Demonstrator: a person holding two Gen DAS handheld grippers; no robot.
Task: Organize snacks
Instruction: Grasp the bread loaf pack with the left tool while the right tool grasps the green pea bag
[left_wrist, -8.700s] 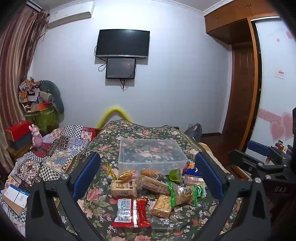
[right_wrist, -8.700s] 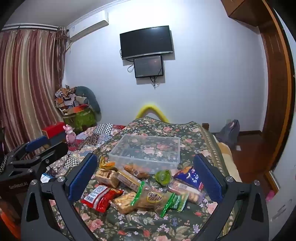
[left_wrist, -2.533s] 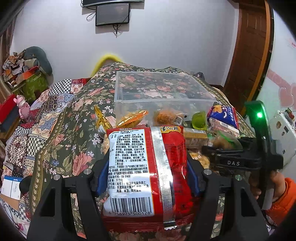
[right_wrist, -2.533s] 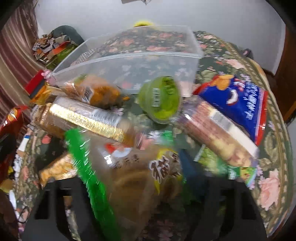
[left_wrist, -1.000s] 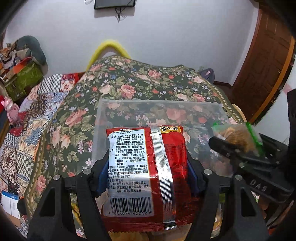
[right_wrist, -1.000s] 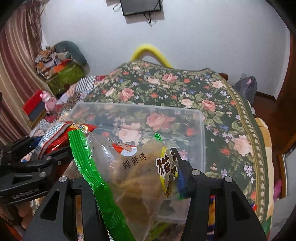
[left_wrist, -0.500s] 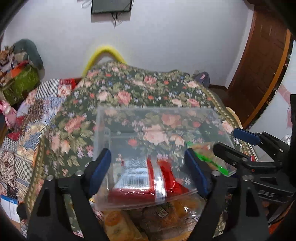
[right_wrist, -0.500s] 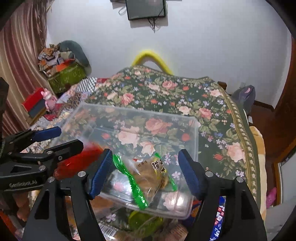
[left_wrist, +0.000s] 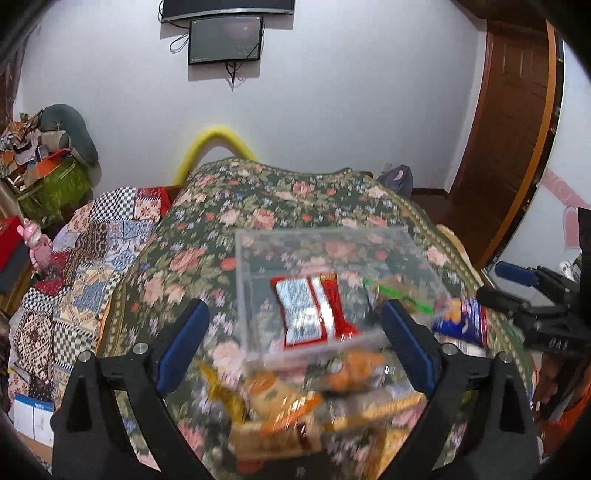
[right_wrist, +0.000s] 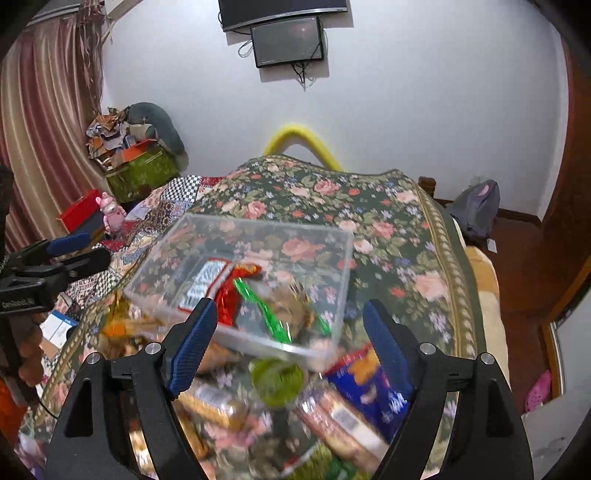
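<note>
A clear plastic box (left_wrist: 243, 280) stands on the floral bedspread; it also shows in the right wrist view (right_wrist: 343, 273). Inside lie a red snack packet (left_wrist: 314, 310) and a green-edged biscuit bag (left_wrist: 404, 295); both also show in the right wrist view, the red packet (right_wrist: 221, 288) and the green bag (right_wrist: 273, 314). My left gripper (left_wrist: 295, 347) is open and empty, above the box's near edge. My right gripper (right_wrist: 288, 339) is open and empty, above the box's near wall. Loose snacks lie in front of the box: an orange packet (left_wrist: 347, 369), a green jelly cup (right_wrist: 277, 376), a blue bag (right_wrist: 373, 384).
The floral bedspread (left_wrist: 258, 206) drops off at the right toward a wooden door (left_wrist: 502, 129). A patchwork quilt (left_wrist: 74, 266) and cluttered boxes (right_wrist: 136, 162) lie to the left. A backpack (right_wrist: 476, 206) sits on the floor at the right.
Both grippers have drawn back and up from the box, leaving the red packet and the green bag lying inside. Both views are blurred by motion.
</note>
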